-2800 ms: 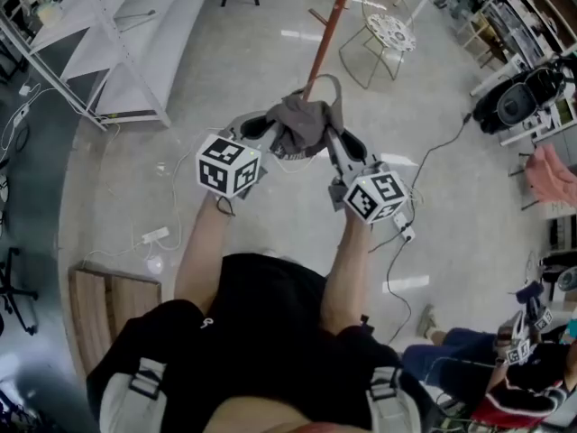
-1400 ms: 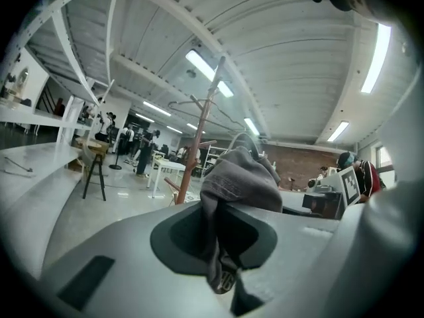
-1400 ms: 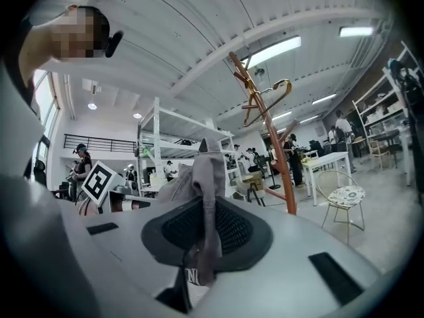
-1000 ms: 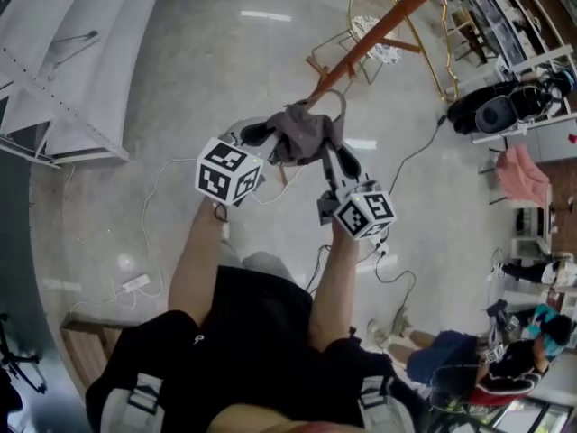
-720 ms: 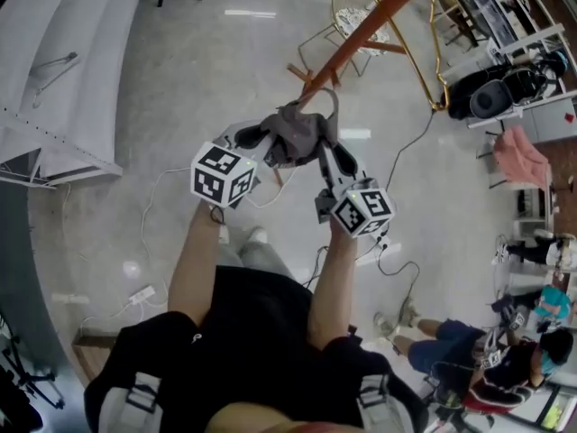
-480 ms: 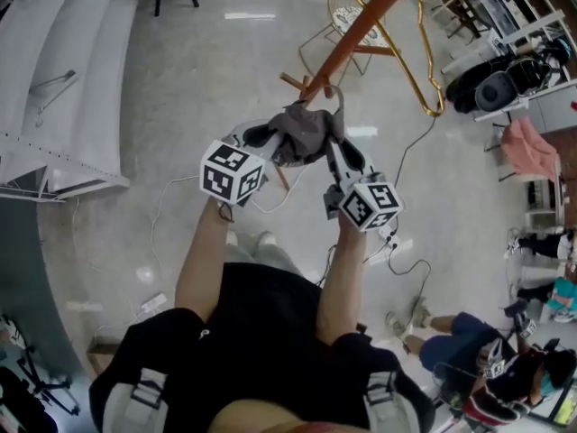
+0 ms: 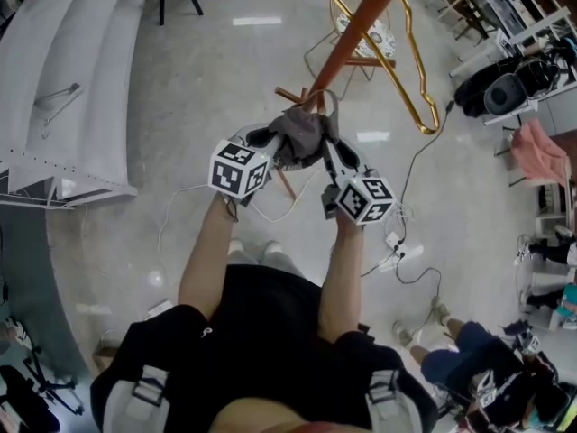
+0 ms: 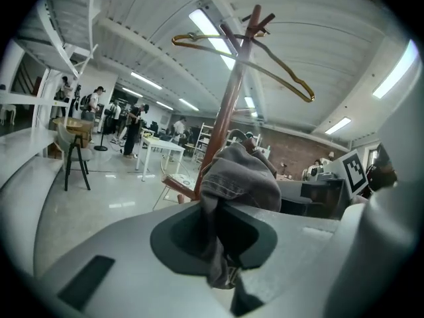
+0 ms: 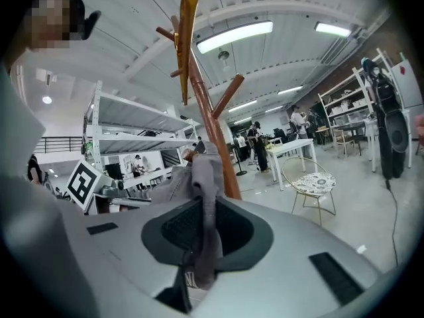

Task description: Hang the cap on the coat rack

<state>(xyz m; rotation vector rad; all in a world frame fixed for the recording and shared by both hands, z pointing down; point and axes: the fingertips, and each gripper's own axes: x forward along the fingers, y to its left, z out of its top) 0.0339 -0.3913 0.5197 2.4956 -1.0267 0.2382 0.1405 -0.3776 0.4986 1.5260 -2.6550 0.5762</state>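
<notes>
Left gripper (image 7: 260, 137) and right gripper (image 7: 335, 152) both nearly closed, each pinching an edge of the cap (image 7: 302, 132) — I'm holding it close by the coat rack (image 7: 347, 48).

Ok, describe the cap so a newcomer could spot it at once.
Find the orange-brown coat rack standing on the pale floor. Close to its pole, the left gripper and right gripper pinch a crumpled bundle between them: the cap. It is soft grey fabric, unlike the gold hanger on the rack.
</notes>
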